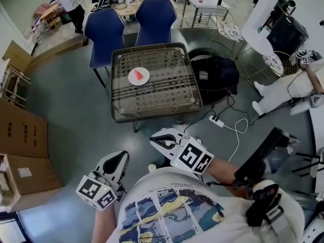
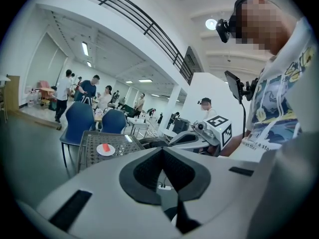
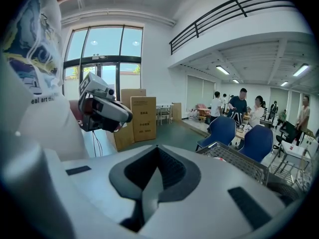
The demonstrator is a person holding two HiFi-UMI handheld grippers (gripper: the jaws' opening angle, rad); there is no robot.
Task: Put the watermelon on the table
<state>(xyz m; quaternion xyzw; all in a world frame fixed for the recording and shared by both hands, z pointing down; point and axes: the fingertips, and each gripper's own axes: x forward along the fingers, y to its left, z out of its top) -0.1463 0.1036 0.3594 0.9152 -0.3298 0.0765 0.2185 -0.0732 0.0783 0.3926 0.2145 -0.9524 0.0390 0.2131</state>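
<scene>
A red watermelon slice [image 1: 138, 75] lies on a white plate [image 1: 144, 80] on the mesh-topped table [image 1: 172, 92], ahead of me on the floor. The left gripper view shows the same slice [image 2: 105, 148] on the table [image 2: 92, 156], off to the left and well away. My left gripper [image 1: 122, 157] [image 2: 162, 156] is shut with nothing in it, held low near my body. My right gripper [image 1: 156, 139] [image 3: 157, 151] is shut and empty too, just right of the left one. Both are far short of the table. Each gripper shows in the other's view: the right gripper [image 2: 199, 133], the left gripper [image 3: 102, 108].
Two blue chairs [image 1: 104, 33] [image 1: 156, 15] stand behind the table. A black bag [image 1: 216, 75] and a power strip with a white cable [image 1: 217, 121] lie to its right. Cardboard boxes [image 1: 20, 130] sit at the left. A seated person [image 1: 283, 90] is at the right.
</scene>
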